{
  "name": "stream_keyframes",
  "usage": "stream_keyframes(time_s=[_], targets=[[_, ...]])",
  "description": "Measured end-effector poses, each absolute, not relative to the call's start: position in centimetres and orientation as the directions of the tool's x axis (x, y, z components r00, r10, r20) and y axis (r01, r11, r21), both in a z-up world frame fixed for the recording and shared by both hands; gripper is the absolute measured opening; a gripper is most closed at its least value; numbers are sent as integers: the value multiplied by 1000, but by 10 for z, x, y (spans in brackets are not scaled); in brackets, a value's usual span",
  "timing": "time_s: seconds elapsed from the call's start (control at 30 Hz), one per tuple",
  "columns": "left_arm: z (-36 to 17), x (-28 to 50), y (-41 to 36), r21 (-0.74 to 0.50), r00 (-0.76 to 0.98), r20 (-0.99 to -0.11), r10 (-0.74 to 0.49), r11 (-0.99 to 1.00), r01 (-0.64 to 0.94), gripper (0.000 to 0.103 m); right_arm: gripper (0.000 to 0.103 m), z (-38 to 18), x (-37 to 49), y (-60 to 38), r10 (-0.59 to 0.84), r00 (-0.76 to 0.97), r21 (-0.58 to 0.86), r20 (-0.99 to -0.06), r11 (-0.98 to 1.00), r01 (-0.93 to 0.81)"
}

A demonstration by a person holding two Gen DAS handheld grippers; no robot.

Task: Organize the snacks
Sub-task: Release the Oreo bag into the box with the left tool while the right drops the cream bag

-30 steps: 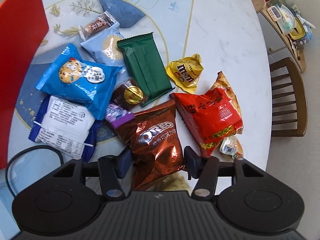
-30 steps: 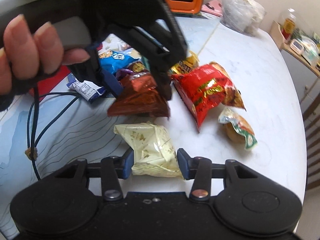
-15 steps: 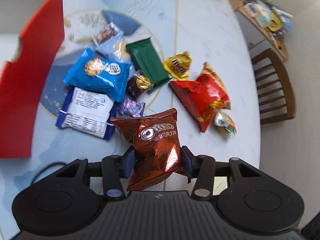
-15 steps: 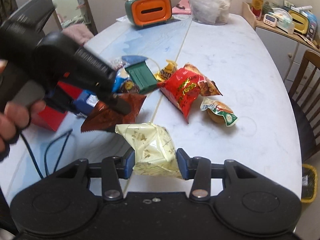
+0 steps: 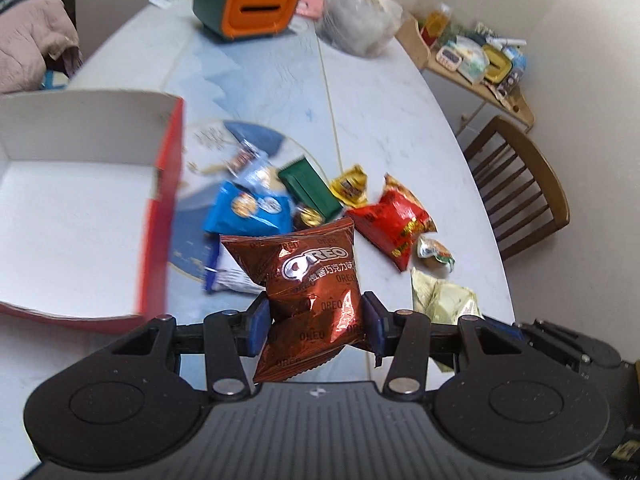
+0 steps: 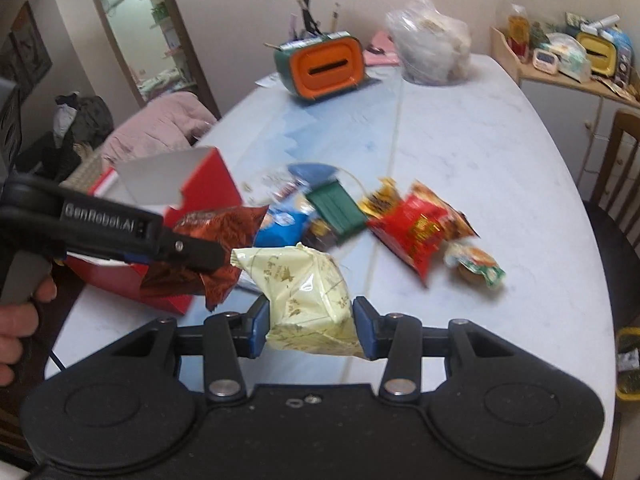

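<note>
My left gripper [image 5: 316,326] is shut on a brown Oreo packet [image 5: 310,280] and holds it in the air beside an open red box [image 5: 160,216] with a white inside. My right gripper [image 6: 312,330] is shut on a pale yellow snack packet [image 6: 304,284], lifted above the table. In the right wrist view the left gripper [image 6: 192,250] with the Oreo packet [image 6: 216,224] is at the left, in front of the red box [image 6: 208,188]. Loose snacks lie on the table: a red bag [image 5: 390,216], a green packet [image 5: 306,186], a blue cookie packet [image 5: 248,210].
An orange and green tissue box [image 6: 324,66] and a clear plastic bag [image 6: 430,50] stand at the far end of the white table [image 6: 480,152]. A wooden chair [image 5: 516,184] is at the right edge. A small round snack [image 6: 474,266] lies near the red bag.
Both grippers have risen and tilted up with their packets. The left gripper has carried the Oreo packet toward the red box, whose open white inside now shows.
</note>
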State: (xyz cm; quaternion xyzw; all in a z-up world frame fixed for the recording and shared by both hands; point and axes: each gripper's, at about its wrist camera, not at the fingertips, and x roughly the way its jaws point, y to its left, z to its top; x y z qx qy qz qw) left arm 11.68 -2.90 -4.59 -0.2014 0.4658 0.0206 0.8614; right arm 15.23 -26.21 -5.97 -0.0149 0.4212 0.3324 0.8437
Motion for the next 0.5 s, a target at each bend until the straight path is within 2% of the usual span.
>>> stream_keyframes(time_s=[0.5], targets=[[-12, 69, 77, -267, 636, -771, 14, 900, -344, 47, 43, -22, 145, -138, 641, 400, 219, -655, 667, -712]])
